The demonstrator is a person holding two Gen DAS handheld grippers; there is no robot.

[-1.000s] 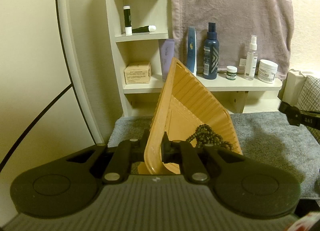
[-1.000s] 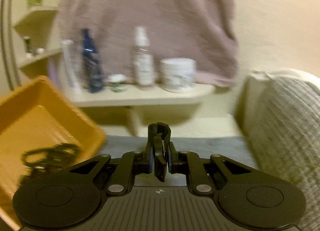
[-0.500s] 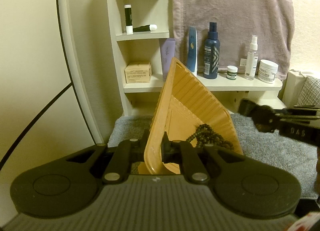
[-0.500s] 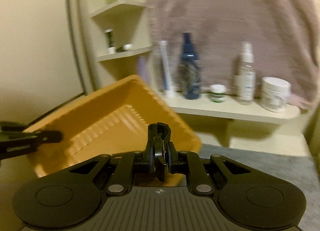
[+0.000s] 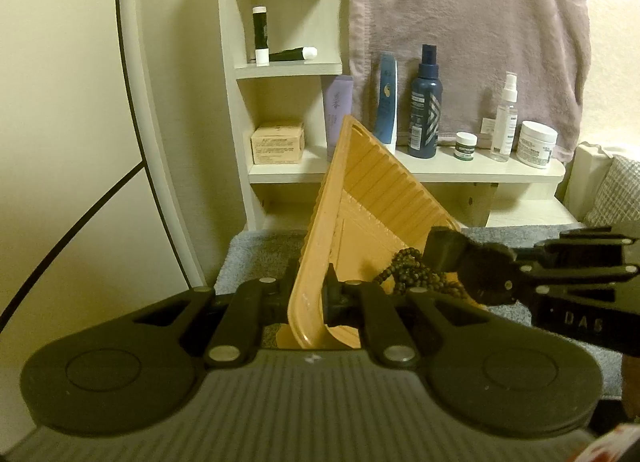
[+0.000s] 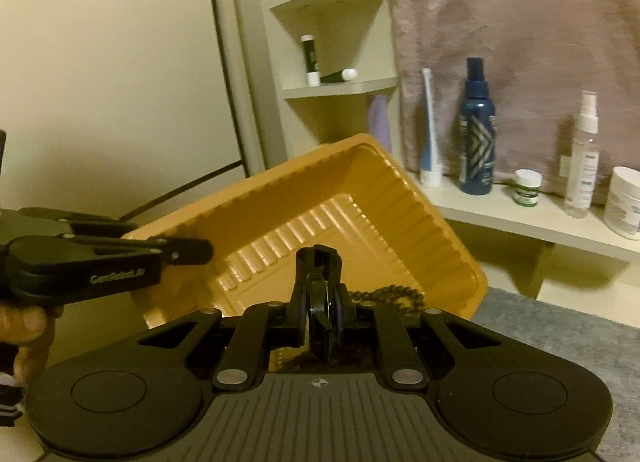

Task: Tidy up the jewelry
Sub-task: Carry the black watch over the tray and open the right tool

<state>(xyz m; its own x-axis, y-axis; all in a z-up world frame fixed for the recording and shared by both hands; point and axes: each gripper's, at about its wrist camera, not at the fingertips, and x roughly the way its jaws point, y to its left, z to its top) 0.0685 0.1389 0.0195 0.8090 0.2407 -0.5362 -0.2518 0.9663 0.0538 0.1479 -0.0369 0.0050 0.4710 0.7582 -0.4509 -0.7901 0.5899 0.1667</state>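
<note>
Fingers of my left gripper (image 5: pixel 306 298) are clamped on the near rim of the orange tray (image 5: pixel 372 198), which I hold steeply tilted above the grey mat (image 5: pixel 256 258). From the left wrist view, the dark bead necklace (image 5: pixel 408 272) sits bunched in the tray's low corner, and my right gripper (image 5: pixel 440 252) is at it, jaws nearly together with nothing visibly between them.

From the right wrist view, the right gripper (image 6: pixel 318 262) points into the tray (image 6: pixel 320 198); beads (image 6: pixel 384 296) trail just beside its tips.

Risks, in my judgement: closed jaws would push the beads rather than catch them; the tilt could spill the strand over the rim; a thin rim grip may slip if the right gripper presses the tray.
</note>
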